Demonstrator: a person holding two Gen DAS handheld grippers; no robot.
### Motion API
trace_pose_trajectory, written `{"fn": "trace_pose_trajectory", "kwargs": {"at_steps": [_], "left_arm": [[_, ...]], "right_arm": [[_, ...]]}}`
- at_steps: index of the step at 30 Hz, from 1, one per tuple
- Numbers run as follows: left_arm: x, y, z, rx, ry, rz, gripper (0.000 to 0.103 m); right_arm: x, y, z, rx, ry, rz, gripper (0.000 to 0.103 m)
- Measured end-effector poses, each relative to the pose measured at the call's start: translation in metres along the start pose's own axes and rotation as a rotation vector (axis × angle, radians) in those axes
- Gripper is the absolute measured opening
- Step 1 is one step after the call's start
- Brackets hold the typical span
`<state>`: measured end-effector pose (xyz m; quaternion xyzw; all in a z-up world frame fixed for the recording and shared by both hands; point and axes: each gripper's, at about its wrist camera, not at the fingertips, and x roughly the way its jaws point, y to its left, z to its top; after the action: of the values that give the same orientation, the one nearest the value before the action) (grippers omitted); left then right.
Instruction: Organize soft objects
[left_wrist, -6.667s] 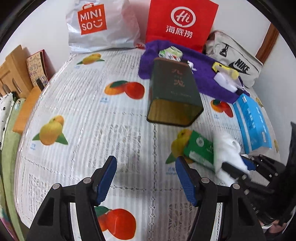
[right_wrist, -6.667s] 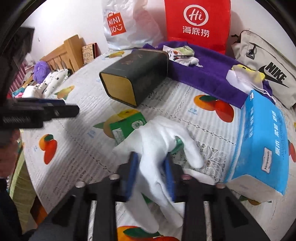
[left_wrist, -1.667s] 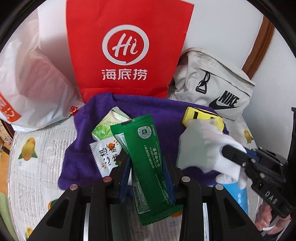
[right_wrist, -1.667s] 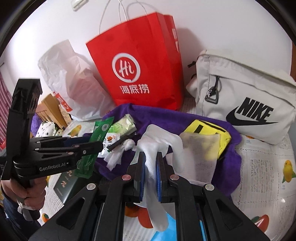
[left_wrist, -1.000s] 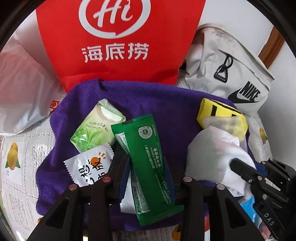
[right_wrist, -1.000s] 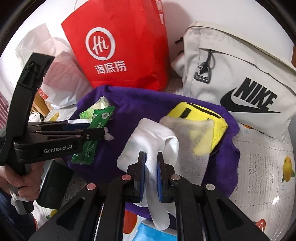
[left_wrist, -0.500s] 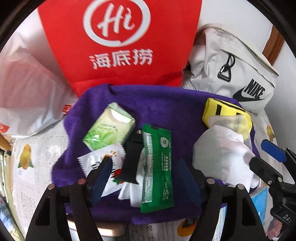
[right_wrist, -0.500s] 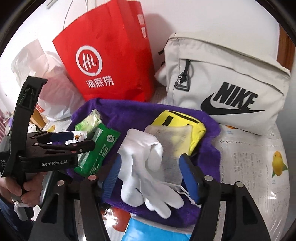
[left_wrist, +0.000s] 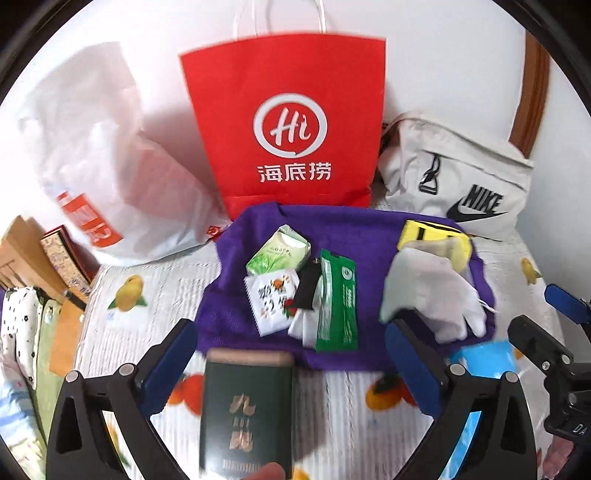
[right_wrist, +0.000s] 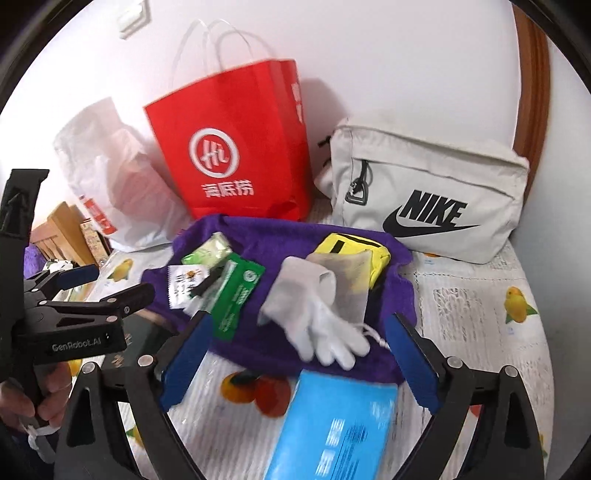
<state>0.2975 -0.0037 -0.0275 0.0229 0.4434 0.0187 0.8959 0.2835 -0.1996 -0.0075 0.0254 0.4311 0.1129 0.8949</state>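
Both packet (left_wrist: 337, 301) and glove (right_wrist: 317, 325) released.

Blue pack (right_wrist: 332, 424) blurred, perhaps tissues.

You have a fuzzy, matt purple towel (left_wrist: 369, 229) under glossy foil-like packets: the green sachet (left_wrist: 338, 306) shines. The white glove (right_wrist: 314, 314) is soft knit cloth. Red paper bag (left_wrist: 284, 122), smooth; white plastic bag (left_wrist: 110, 177), crinkled. Beige canvas pouch (right_wrist: 424, 192). Dark tin (left_wrist: 245, 410), satin sheen.
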Motion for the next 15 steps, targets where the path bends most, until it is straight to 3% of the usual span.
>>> {"fn": "trace_pose_trajectory", "kwargs": {"at_steps": [15], "left_arm": [[-0.129,0.017,-0.107,-0.06,-0.095,0.006,0.103]], "right_arm": [[-0.118,0.028,-0.079,0.016,-0.08,-0.035,0.098]]}}
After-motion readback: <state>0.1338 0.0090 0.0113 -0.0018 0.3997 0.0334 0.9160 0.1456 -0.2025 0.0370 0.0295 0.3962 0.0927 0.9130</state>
